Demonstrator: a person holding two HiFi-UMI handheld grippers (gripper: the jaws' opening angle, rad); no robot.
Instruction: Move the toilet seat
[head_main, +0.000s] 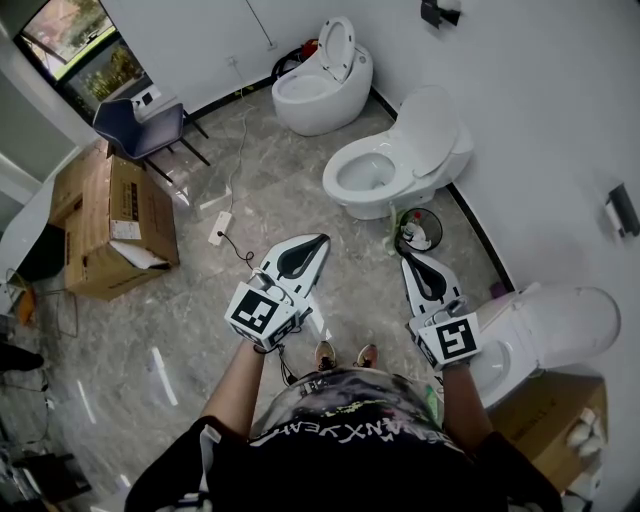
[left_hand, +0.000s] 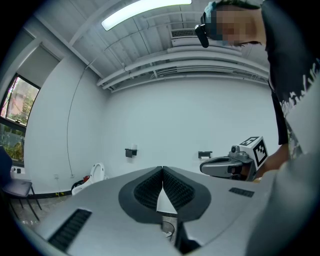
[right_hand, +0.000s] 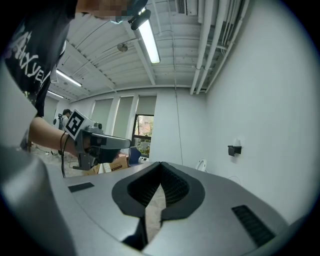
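Observation:
Three white toilets stand along the right wall in the head view. The nearest toilet (head_main: 545, 330) is just right of my right hand, its bowl showing open. The middle toilet (head_main: 390, 165) has its seat and lid raised, and so does the far toilet (head_main: 322, 85). My left gripper (head_main: 316, 244) and right gripper (head_main: 411, 263) are held side by side above the floor, pointing toward the middle toilet and touching nothing. Both are shut and empty: the ribbed pads (left_hand: 150, 187) meet in the left gripper view, and the pads (right_hand: 172, 186) meet in the right gripper view.
An open cardboard box (head_main: 105, 220) and a blue chair (head_main: 140, 125) stand at the left. A power strip (head_main: 220, 228) with its cable lies on the grey floor. A small waste bin (head_main: 418, 230) sits beside the middle toilet. Another box (head_main: 555, 420) is at the lower right.

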